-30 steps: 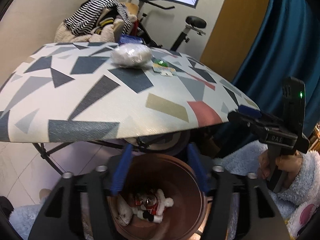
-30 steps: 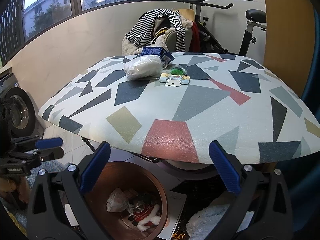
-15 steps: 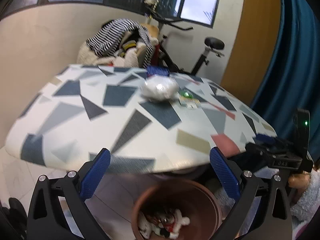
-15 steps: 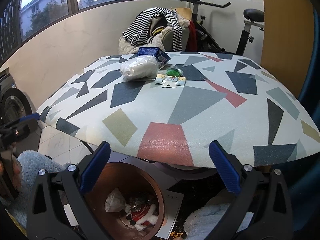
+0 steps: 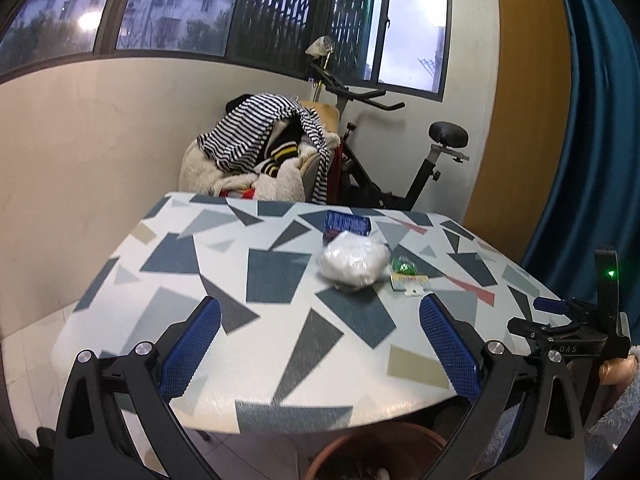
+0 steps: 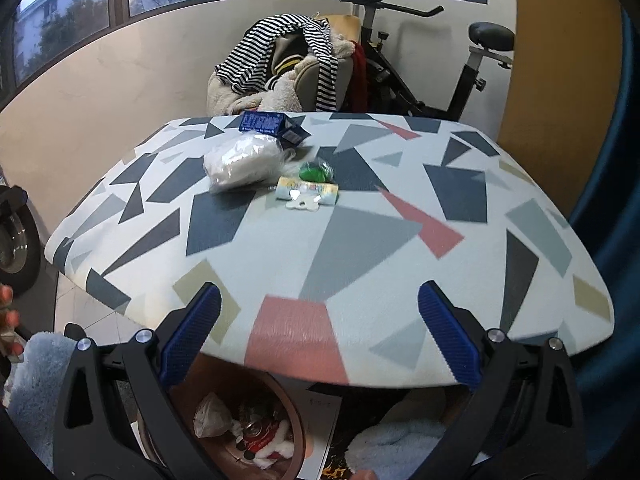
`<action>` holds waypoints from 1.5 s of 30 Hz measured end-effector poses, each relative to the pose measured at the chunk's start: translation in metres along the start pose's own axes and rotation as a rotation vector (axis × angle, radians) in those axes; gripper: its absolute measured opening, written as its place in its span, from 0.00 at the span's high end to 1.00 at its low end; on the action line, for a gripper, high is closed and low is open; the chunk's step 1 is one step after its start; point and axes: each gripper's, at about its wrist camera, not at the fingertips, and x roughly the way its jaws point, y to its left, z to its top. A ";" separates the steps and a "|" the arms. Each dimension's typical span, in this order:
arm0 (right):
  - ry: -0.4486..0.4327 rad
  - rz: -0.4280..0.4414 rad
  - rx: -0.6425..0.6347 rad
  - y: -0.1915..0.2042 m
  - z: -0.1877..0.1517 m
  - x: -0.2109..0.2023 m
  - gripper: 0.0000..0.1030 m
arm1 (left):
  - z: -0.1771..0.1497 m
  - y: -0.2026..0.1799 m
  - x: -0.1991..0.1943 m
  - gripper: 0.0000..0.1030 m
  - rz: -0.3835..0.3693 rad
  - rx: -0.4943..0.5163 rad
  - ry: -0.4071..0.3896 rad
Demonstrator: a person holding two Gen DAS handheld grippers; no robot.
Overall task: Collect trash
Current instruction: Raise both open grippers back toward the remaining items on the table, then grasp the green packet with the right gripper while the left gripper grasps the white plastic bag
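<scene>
On the patterned table (image 5: 168,280) (image 6: 460,280) lie a white crumpled plastic bag (image 5: 354,261) (image 6: 244,163), a blue carton (image 5: 346,224) (image 6: 266,123), a green wrapper (image 5: 403,267) (image 6: 316,171) and a small yellow packet (image 5: 410,281) (image 6: 307,191). Below the near table edge stands a brown bin (image 5: 376,454) (image 6: 236,420) holding a red can and white scraps. My left gripper (image 5: 320,344) is open and empty over the near edge. My right gripper (image 6: 320,338) is open and empty too; it also shows in the left wrist view (image 5: 556,320).
Behind the table stands a chair piled with striped clothing (image 5: 264,144) (image 6: 288,52) and an exercise bike (image 5: 400,148) (image 6: 440,64). A blue curtain (image 5: 592,140) hangs at the right. Fluffy blue fabric (image 6: 36,380) lies on the floor at the left.
My left gripper rose from over the bin to above the table edge, and its jaws spread wider. The right gripper lifted slightly, bringing the table closer in view.
</scene>
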 end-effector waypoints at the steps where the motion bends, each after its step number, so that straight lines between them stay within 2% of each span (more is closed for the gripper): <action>1: -0.005 0.005 -0.007 -0.002 0.003 0.001 0.06 | 0.003 0.000 0.001 0.06 0.009 0.009 0.000; 3: -0.012 0.005 -0.012 -0.006 0.005 0.002 0.06 | 0.010 -0.002 0.003 0.06 0.032 0.038 -0.009; 11: -0.016 0.012 -0.048 -0.007 0.030 0.023 0.06 | 0.024 0.001 0.025 0.06 0.021 0.065 -0.013; 17: -0.010 -0.025 -0.027 -0.009 0.043 0.043 0.06 | 0.028 0.007 0.051 0.06 0.005 0.058 0.021; 20: -0.012 -0.029 0.000 -0.011 0.048 0.056 0.06 | 0.029 0.010 0.068 0.06 0.026 0.059 0.044; 26: 0.038 -0.079 0.029 -0.015 0.064 0.100 0.06 | 0.029 0.021 0.100 0.06 0.021 -0.010 0.109; 30: 0.085 -0.033 0.111 -0.016 0.078 0.126 0.06 | 0.028 0.024 0.113 0.06 0.008 -0.032 0.112; 34: 0.073 -0.043 0.110 -0.016 0.100 0.154 0.06 | 0.030 0.033 0.125 0.06 -0.002 -0.085 0.122; 36: 0.087 -0.029 0.114 -0.017 0.105 0.167 0.10 | 0.031 0.036 0.128 0.06 0.003 -0.098 0.121; 37: 0.097 -0.023 0.119 -0.019 0.108 0.174 0.22 | 0.031 0.037 0.130 0.06 0.007 -0.099 0.120; 39: 0.132 -0.007 0.138 -0.023 0.116 0.191 0.32 | 0.032 0.038 0.133 0.06 0.010 -0.099 0.122; 44: 0.203 -0.004 0.137 -0.018 0.125 0.220 0.34 | 0.033 0.035 0.145 0.06 -0.016 -0.100 0.143; 45: 0.239 0.012 0.149 -0.020 0.123 0.228 0.34 | 0.034 0.035 0.148 0.06 -0.026 -0.103 0.149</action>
